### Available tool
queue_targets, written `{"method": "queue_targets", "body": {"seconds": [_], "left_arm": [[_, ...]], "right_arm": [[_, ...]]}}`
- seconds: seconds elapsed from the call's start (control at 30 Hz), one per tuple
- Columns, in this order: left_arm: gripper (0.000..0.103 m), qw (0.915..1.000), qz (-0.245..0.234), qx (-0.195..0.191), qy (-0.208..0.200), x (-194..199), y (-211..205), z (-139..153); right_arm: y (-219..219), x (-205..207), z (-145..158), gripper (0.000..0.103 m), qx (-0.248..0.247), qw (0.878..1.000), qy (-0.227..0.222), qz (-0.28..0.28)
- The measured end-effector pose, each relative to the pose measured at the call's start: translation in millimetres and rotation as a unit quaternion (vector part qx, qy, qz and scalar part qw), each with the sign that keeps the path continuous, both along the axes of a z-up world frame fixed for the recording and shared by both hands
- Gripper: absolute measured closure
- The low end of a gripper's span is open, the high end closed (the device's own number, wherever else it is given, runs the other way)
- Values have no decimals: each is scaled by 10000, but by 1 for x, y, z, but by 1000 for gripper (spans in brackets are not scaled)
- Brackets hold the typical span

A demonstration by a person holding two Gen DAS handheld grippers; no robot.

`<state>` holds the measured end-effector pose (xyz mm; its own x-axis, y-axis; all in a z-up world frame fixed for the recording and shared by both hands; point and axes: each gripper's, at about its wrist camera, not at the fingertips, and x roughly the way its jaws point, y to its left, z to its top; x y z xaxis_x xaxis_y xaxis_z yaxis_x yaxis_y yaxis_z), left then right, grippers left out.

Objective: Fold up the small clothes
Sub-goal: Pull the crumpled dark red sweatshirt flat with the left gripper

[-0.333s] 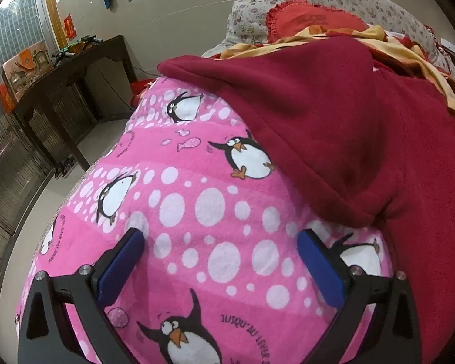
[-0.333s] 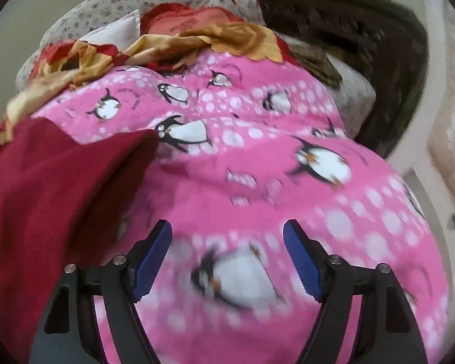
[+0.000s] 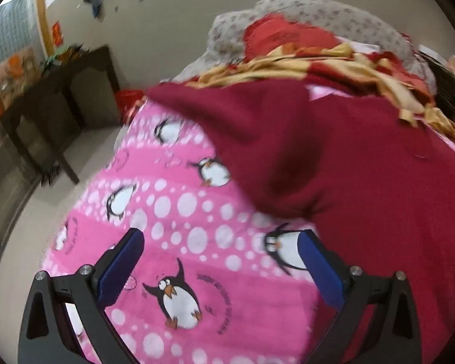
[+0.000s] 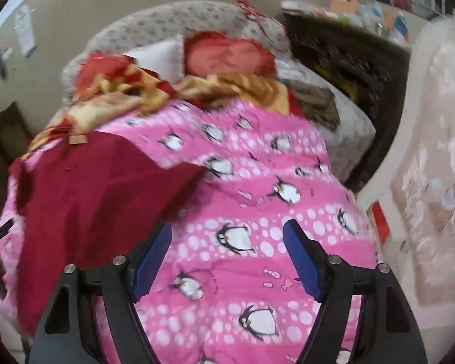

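A dark red garment lies spread on a pink penguin-print blanket covering the bed. In the left wrist view its folded edge bulges just beyond my left gripper, which is open and empty, hovering above the blanket. In the right wrist view the garment lies to the left, its edge by the left finger. My right gripper is open and empty above the blanket.
A red and gold cloth and pillows are piled at the head of the bed. A dark wooden table stands on the floor to the left. Dark furniture and a pale rug lie to the right.
Both grippers have pulled back and up from the bed, so more of the blanket and room shows. Both stay open and empty. The garment has not moved.
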<state>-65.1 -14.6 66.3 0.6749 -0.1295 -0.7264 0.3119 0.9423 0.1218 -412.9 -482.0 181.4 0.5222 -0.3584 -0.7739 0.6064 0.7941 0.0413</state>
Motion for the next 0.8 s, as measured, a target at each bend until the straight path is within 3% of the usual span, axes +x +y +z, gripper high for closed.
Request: {"method": "queue_targets", "body": {"seconds": [0.13, 0.2, 0.47, 0.67, 0.8], "left_arm": [[0, 9994, -283, -190, -1, -30, -16, 22], [0, 9990, -355, -254, 7, -26, -15, 21], [0, 9985, -441, -319, -25, -44, -31, 28], [0, 9980, -451, -441, -56, -48, -36, 31], [0, 9978, -481, -456, -69, -49, -37, 31]], "right_arm": [[25, 16, 24, 5, 134, 9985, -51, 519], [34, 25, 22, 5, 119, 9972, -94, 725], [96, 71, -23, 5, 413, 9920, -7, 1193], [139, 110, -27, 5, 1038, 9836, -226, 1461], [163, 131, -26, 5, 950, 9819, -253, 1616]]}}
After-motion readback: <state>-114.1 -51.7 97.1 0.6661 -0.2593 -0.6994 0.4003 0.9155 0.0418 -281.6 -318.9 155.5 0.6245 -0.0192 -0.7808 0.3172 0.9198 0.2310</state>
